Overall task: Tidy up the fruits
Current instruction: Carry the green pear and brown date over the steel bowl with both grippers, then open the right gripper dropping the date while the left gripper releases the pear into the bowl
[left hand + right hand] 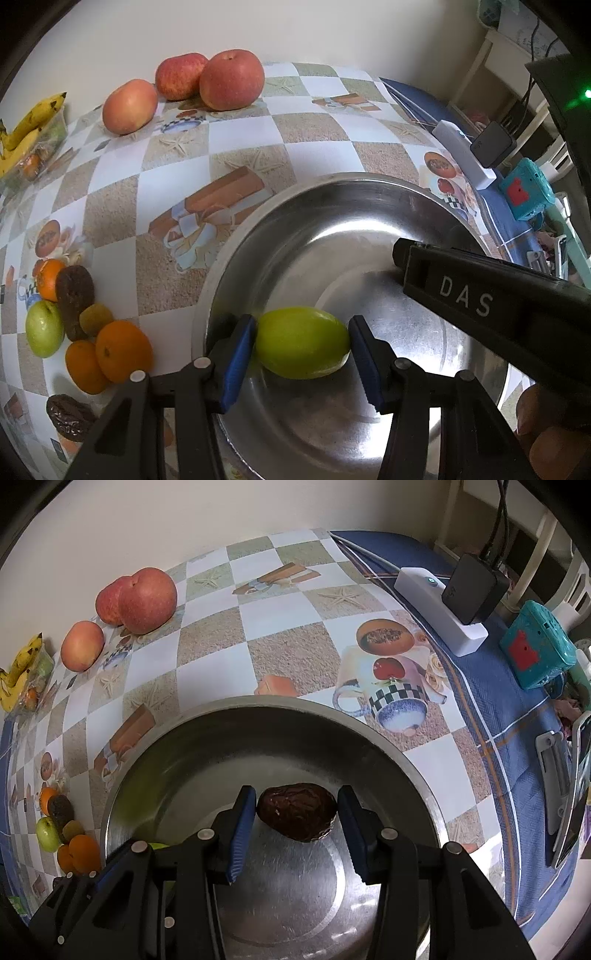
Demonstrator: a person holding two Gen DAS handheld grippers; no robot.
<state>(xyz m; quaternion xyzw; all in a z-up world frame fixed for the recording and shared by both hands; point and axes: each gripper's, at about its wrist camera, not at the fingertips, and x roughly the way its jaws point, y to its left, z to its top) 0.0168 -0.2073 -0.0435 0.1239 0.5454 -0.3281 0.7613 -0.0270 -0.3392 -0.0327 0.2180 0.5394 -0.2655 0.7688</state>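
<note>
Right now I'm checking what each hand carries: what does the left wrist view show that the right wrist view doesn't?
Only the left wrist view shows the left hand-held gripper clamping a green fruit, plus the other gripper's black body crossing in from the right. Only the right wrist view shows the right hand-held gripper clamping a dark brown fruit, and a phone at the right edge. Both show the steel bowl beneath, three red apples, bananas and the small fruit pile on the checked cloth.

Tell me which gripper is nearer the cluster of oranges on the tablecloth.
Left. The left gripper works at the steel bowl's side beside the oranges; the right gripper is farther across the bowl.
</note>
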